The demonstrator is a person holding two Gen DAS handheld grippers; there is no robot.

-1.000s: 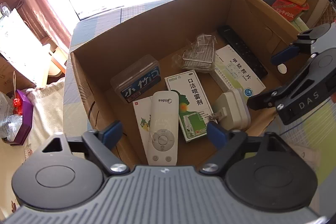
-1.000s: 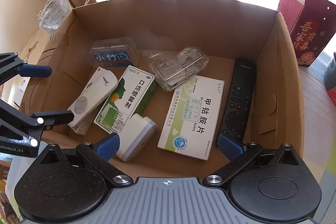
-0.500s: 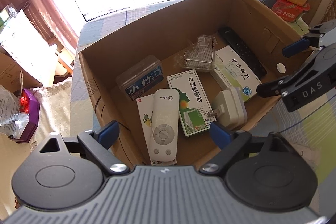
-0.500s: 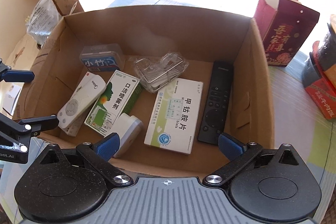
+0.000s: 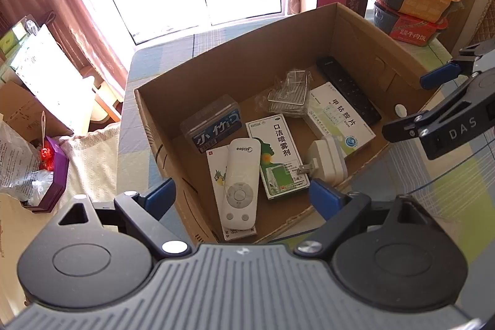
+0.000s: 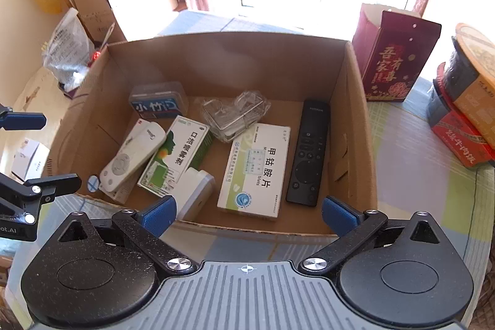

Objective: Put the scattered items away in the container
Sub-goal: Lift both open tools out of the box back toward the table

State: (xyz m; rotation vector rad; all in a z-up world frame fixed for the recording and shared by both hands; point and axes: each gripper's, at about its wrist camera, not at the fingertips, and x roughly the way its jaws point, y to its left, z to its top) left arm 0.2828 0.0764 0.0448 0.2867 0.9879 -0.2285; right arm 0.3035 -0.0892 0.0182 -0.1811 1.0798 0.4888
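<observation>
Nearest the left wrist camera, the left gripper point(image 5: 239, 194) is held wide apart and empty, its blue-padded fingers point(image 5: 159, 195) poised over the near corner of the open brown cardboard box point(image 5: 235, 67). Likewise, the right gripper point(image 6: 249, 214) is seen spread wide with nothing between its blue pads, just above the box's near wall.

Inside the box, all items are laid on the floor. Closest to the near edge, a white plug adapter point(image 6: 198, 195) is found, touching a green-and-white spray medicine carton point(image 6: 178, 155). Beside that carton, a white Midea remote control point(image 5: 239, 183) is rested on top of a thin white card with a bird picture point(image 5: 218, 172). To the right in the right wrist view, a large white tablet box with green print point(image 6: 256, 170) is placed, and next to it a slim black remote control point(image 6: 307, 152) is laid along the side wall.

Farther in, a crinkled clear bag holding a wire rack point(image 6: 236, 115) is seen partly overlapping the tablet box, and a clear plastic case with a blue label point(image 6: 157, 101) is set near the back-left corner.

Beyond the box, on the checked tablecloth point(image 6: 417, 175), a dark red paper gift bag point(image 6: 394, 57) and stacked instant noodle bowls point(image 5: 411, 2) are stood.
</observation>
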